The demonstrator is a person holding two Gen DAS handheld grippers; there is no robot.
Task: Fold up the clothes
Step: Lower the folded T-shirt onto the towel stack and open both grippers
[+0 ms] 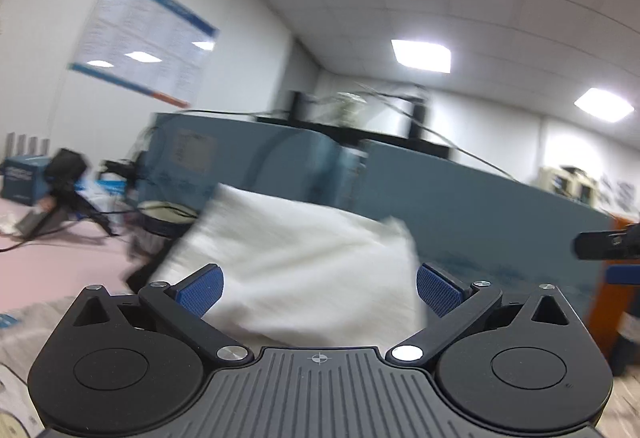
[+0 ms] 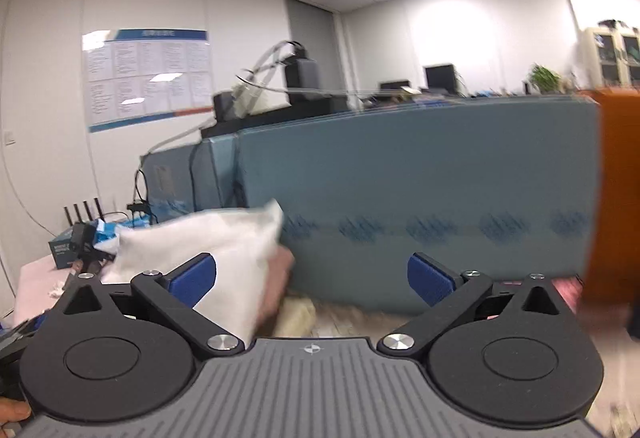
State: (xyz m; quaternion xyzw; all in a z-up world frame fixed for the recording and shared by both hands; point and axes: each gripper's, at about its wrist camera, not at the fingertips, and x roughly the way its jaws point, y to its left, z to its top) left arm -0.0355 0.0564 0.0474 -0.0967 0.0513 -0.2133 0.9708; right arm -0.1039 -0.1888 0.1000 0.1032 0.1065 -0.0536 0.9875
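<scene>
A white folded cloth (image 1: 296, 270) lies in front of my left gripper (image 1: 320, 288), blurred by motion. The left jaws stand wide apart on either side of it and hold nothing. In the right wrist view the same white cloth (image 2: 208, 254) lies at the left, with a pink piece (image 2: 276, 286) showing under its right edge. My right gripper (image 2: 312, 282) is open and empty, with its left pad (image 2: 192, 280) in front of the cloth. The other gripper's tip (image 1: 604, 244) shows at the right edge of the left wrist view.
A blue-grey partition (image 2: 420, 205) stands close behind the cloth. The pink table surface (image 1: 56, 270) extends left, carrying a black device with cables (image 1: 66, 177) and a blue box (image 1: 22, 177). An orange panel (image 2: 616, 197) stands at the right.
</scene>
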